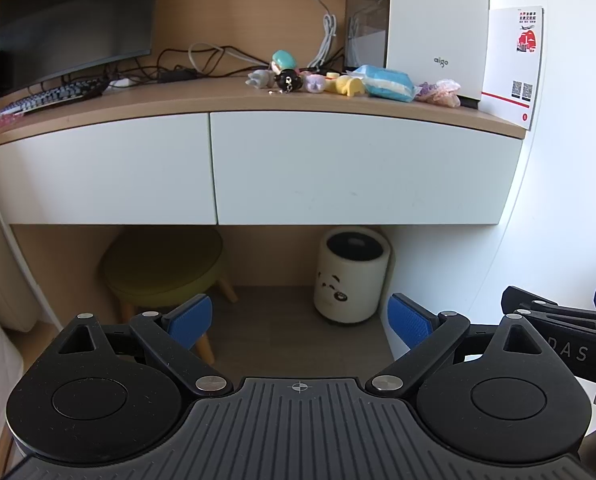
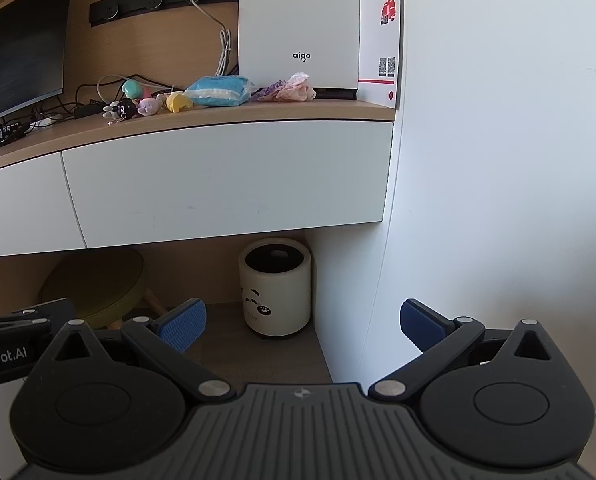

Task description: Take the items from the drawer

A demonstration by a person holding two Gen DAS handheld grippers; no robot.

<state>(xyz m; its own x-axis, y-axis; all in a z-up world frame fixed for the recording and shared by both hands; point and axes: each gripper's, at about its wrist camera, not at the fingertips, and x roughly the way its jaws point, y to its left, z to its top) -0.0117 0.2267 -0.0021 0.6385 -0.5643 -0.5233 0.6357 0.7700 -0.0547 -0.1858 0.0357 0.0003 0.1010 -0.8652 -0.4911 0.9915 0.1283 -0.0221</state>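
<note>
The closed white right-hand drawer front (image 1: 361, 168) hides its contents, under a wooden bench (image 1: 202, 98) edge crowded with small colourful toys (image 1: 298, 78) and a blue tissue pack (image 1: 385, 82), while the left gripper (image 1: 299, 320) and right gripper (image 2: 303, 326) hang spread wide, empty, well apart from it.
</note>
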